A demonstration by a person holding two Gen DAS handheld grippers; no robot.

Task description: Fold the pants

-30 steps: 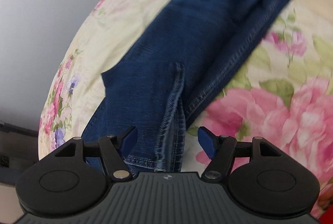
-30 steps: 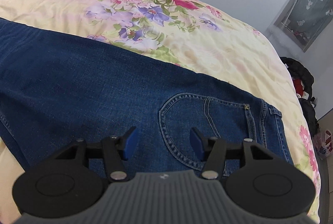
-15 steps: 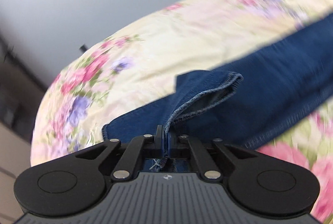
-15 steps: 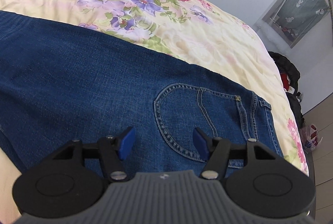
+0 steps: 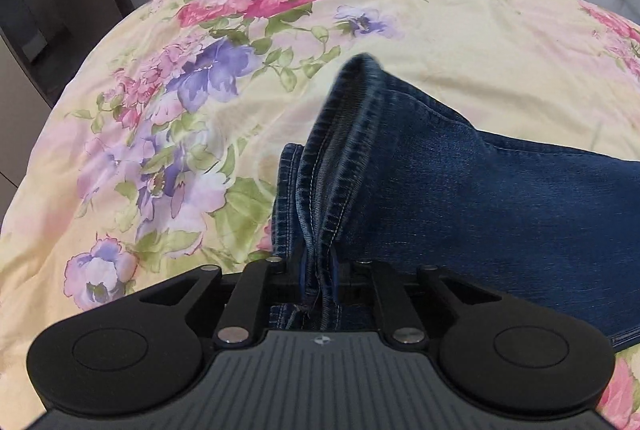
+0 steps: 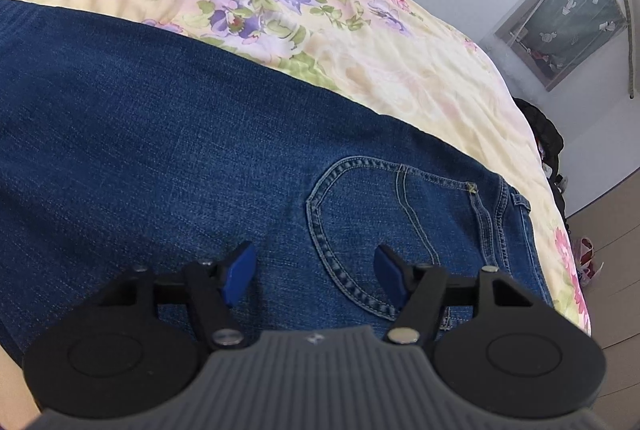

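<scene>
Pants (image 5: 460,198) lie on the bedspread (image 5: 480,42). Hem end (image 5: 320,166) rises straight ahead of the left gripper (image 5: 319,270), between its jaws; leg runs off right of it. Back pocket (image 6: 384,222) lies ahead-right of the right gripper (image 6: 314,270), waistband (image 6: 516,226) farther right.

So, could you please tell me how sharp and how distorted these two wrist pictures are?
Left wrist view: sharp; the fisheye bows the floral bedspread into a dome, and the jeans hem held in the left gripper looms large. Right wrist view: also sharp, even daylight, no glare; the bedspread edge curves, and the back pocket stitching reads clearly.
</scene>
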